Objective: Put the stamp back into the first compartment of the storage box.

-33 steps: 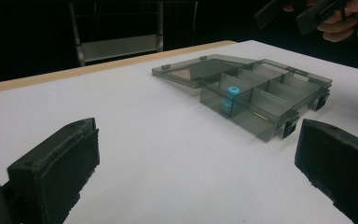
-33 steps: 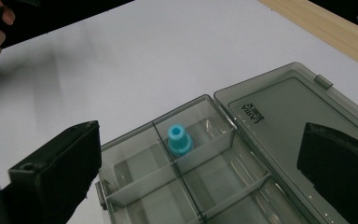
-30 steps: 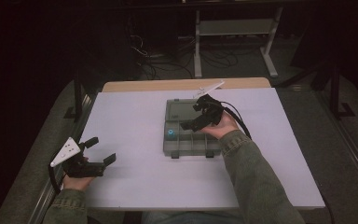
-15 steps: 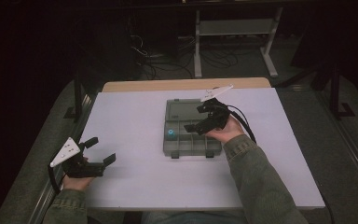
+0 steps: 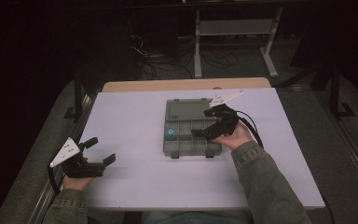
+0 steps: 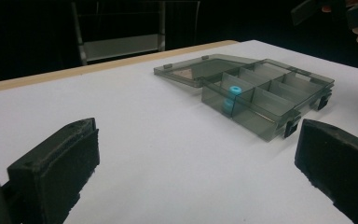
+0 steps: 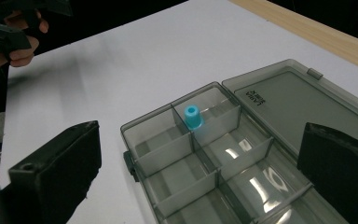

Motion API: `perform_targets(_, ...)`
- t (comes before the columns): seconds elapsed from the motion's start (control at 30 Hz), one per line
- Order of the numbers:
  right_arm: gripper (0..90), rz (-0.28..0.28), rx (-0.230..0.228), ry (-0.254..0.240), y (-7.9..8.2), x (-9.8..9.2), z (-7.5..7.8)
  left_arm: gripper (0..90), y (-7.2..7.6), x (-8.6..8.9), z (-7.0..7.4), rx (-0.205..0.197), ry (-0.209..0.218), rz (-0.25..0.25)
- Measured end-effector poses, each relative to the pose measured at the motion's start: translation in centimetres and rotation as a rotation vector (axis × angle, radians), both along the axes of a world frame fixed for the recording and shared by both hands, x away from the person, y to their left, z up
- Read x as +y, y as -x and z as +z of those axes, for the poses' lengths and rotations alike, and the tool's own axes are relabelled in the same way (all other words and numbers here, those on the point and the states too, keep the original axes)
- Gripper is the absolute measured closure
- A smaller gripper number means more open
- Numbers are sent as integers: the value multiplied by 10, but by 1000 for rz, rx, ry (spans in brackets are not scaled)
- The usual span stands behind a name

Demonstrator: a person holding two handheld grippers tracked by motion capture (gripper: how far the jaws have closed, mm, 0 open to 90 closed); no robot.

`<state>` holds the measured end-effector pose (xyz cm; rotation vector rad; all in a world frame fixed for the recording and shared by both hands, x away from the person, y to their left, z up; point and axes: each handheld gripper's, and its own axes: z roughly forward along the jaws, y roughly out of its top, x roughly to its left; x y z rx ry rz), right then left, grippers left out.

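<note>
**Organizer box open, one blue piece in, both grippers empty**

Tabletop [image 5: 135, 112]: white sheet over a wooden board whose strip shows along the far edge. Nothing else is loose on it that I can see

Compartment organizer box [image 5: 191, 140]: smoky clear plastic, sits a bit right of centre, closer to the far edge than the near one. Lid [image 5: 186, 108] is swung fully open and lies flat on the tabletop on the far side. Latches face the near edge. Dividers make two rows of cells

Right gripper [image 5: 204, 125]: hovers above the box's right half, jaws spread wide, nothing between them. Its own view looks down into the cells with both jaws clear of the walls

Left gripper [image 5: 97, 150]: rests near the tabletop's near-left corner, well apart from the box, jaws apart and empty

Small blue cylindrical piece [image 7: 192, 115]: upright, hollow at the top, standing in a cell on the box's left side, tight against a divider. Other cells look empty, though reflections hide some of the floor

Status, my read: lid opened and blue piece loaded = done. No further parts are visible on the tabletop, so what's left is probably closing the lid and snapping the latches, or else picking the piece back out
</note>
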<state>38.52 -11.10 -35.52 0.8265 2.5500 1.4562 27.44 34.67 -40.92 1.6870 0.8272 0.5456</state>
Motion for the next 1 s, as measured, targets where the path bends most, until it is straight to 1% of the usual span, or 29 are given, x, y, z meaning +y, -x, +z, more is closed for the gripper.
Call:
perform_targets(0.2, 0, -18, -2, 4, 7, -10, -3, 0, 1, 0, 0, 3, -4, 2)
perform_targets(0.3, 0, -26, 2, -8, 10, -15, -4, 0, 0, 0, 0, 3, -1, 2)
perform_targets(0.33, 0, -29, -3, -11, 11, -17, -5, 0, 0, 0, 0, 2, -1, 1)
perform_targets(0.37, 0, -32, 3, -16, 12, -18, -5, 0, 0, 0, 0, 4, -1, 2)
perform_targets(0.5, 0, -36, -3, -18, 15, -24, -5, 0, 1, 0, 0, 3, -4, 2)
perform_targets(0.7, 0, -46, -14, -37, 19, -32, -6, 0, 2, -1, 1, 4, -2, 4)
perform_targets(0.83, 0, -54, -19, -52, 24, -38, -9, 0, 2, 0, 1, 2, -3, 2)
perform_targets(0.93, 0, -63, -27, -53, 28, -43, -12, 0, 2, -1, 1, 3, -5, 5)
perform_targets(1.0, 0, -71, -25, -54, 30, -47, -14, 0, 2, 0, 1, 3, -4, 5)
